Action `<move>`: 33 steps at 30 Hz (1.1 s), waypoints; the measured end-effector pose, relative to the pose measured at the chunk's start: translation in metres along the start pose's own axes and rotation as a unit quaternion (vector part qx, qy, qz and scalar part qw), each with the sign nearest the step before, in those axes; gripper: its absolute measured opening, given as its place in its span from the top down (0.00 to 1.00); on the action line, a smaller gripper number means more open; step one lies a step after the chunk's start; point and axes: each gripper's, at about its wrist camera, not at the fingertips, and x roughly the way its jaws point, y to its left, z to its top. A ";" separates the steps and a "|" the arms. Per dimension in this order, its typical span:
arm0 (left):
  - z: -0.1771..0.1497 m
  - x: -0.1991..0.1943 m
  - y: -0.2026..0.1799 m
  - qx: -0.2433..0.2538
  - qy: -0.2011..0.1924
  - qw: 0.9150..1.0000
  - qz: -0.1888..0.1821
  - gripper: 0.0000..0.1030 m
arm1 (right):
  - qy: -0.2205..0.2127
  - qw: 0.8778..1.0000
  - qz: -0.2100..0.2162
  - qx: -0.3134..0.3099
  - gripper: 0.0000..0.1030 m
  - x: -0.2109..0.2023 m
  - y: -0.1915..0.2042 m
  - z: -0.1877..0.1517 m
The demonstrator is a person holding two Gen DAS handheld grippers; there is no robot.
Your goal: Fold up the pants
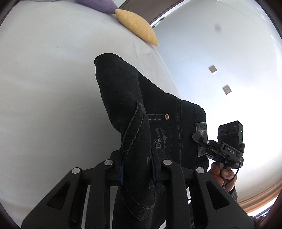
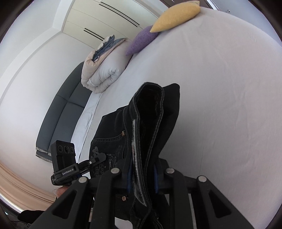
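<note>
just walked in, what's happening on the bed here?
A person holds a gripper in each hand, and both are clamped on a pair of black pants. The left gripper and right gripper each pinch the fabric, holding the pants up over the white bed. A yellow cushion and a purple cushion sit at the far end. No fold looks laid down yet.

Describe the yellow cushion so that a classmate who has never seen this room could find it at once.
Start at the big white bed. At its far edge two small cushions touch; the yellow cushion is the pale gold one, beside the purple cushion.
</note>
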 end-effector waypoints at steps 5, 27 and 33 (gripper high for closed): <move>0.009 -0.002 0.002 -0.003 0.003 1.000 0.002 0.81 | -0.001 1.000 -0.001 0.016 0.80 0.015 -0.033 0.039; -0.045 0.008 0.034 0.020 -0.024 0.997 0.069 0.33 | -0.040 0.993 -0.030 0.102 0.48 -0.013 -0.107 0.014; -0.089 -0.029 -0.012 0.075 -0.071 0.989 0.109 0.10 | -0.076 0.992 -0.069 0.076 0.31 -0.049 -0.076 -0.032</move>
